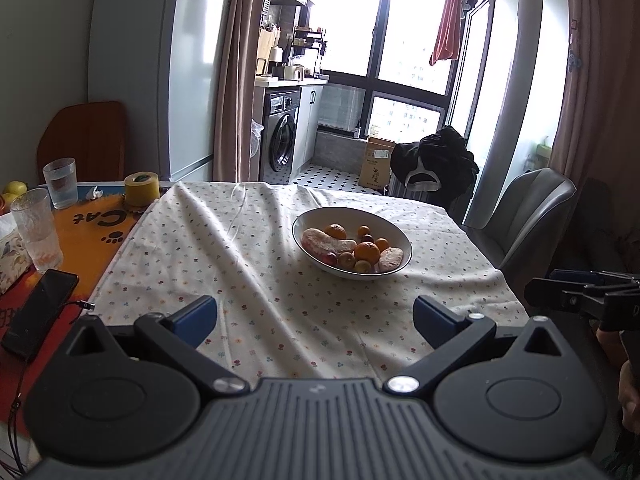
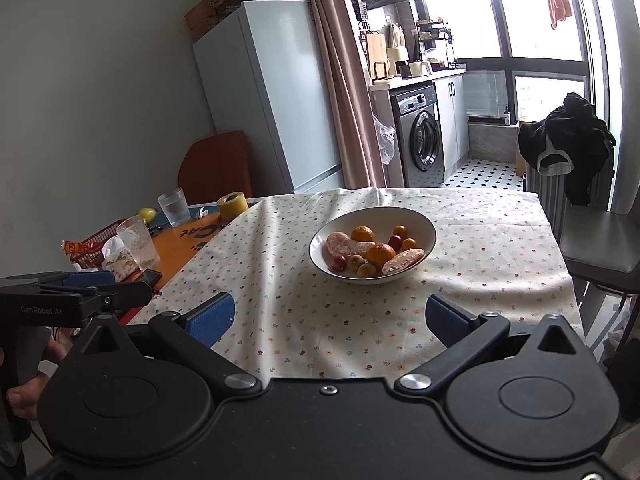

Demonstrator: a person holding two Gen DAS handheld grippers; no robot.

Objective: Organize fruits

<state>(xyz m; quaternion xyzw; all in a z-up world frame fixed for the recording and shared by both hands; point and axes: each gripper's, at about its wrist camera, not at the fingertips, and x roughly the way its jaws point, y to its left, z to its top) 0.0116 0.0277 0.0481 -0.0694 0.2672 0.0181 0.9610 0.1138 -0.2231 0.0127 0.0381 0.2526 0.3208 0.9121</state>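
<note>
Left gripper (image 1: 315, 322): blue-padded fingers spread wide, nothing between them, hovering above bare floral tablecloth (image 1: 256, 280) near the table's front edge. Right gripper (image 2: 330, 322): same, jaws wide apart and empty, over the cloth; it sits just right of the left one, both short of the bowl.

Between fingertips and bowl the cloth lies bare, with a few creases. Cloth's right edge drops off beside a grey chair (image 1: 536, 216); its left edge meets an orange mat (image 1: 92, 232).

White bowl (image 1: 394, 236), dark rim, stands right of centre on the cloth, well ahead of both grippers. Inside, counted from the right wrist view: two peeled citrus pieces (image 2: 348, 246), two larger mandarins (image 2: 380, 255), two small orange fruits (image 2: 400, 231), and four small reddish or green-brown fruits, partly hidden, so count uncertain.

On the mat: two glasses (image 1: 60, 182), one roll of yellow tape (image 1: 141, 189), one dark phone (image 1: 40, 312) with a cable.
</note>
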